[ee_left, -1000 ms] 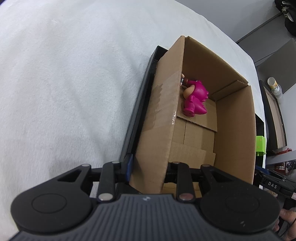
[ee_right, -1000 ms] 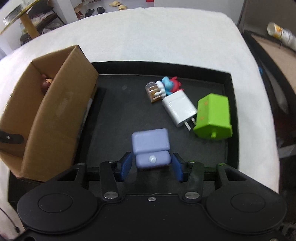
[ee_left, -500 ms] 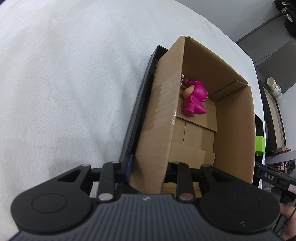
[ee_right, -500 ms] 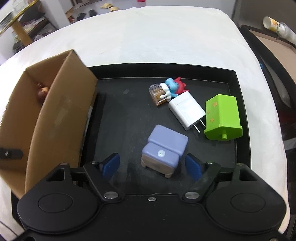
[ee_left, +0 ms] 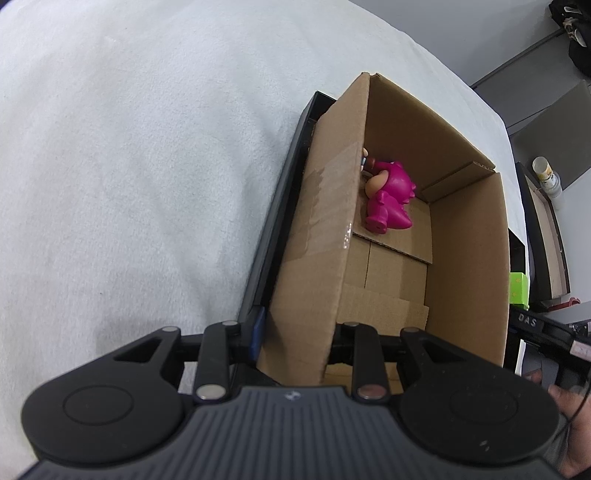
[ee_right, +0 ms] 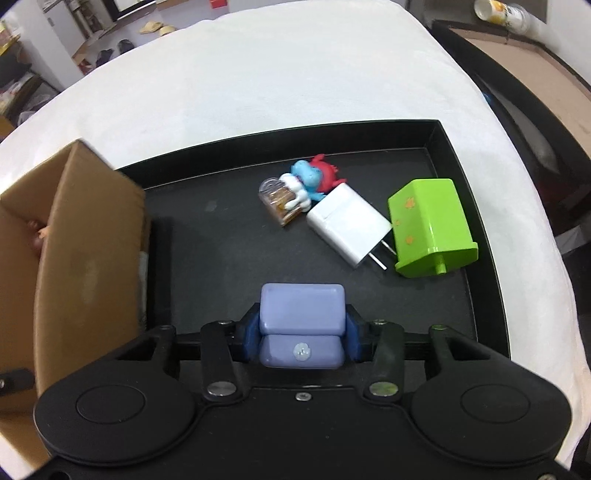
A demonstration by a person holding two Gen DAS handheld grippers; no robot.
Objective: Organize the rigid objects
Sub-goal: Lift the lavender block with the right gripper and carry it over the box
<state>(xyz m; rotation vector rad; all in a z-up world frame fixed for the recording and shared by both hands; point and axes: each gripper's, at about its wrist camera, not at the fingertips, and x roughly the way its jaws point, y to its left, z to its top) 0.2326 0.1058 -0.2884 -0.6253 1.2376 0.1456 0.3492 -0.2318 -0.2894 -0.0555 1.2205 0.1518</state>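
Observation:
My right gripper (ee_right: 301, 338) is shut on a lavender block toy (ee_right: 301, 314) and holds it over the near part of the black tray (ee_right: 461, 158). On the tray lie a white charger (ee_right: 347, 225), a green plastic piece (ee_right: 430, 225), a blue and red figure (ee_right: 314, 177) and a small clear jar (ee_right: 279, 201). My left gripper (ee_left: 295, 339) is shut on the near wall of the cardboard box (ee_left: 325, 229), which also shows in the right wrist view (ee_right: 85, 258). A pink figure (ee_left: 389, 199) lies inside the box.
The tray and box rest on a white cloth (ee_right: 277, 74). In the right wrist view a dark side table (ee_right: 524, 85) with a can (ee_right: 498, 11) stands to the right. Shelves and shoes lie far back left.
My right gripper was open around the lavender toy half a second ago; now it has shut on the toy and lifted it. The left gripper and box have not moved.

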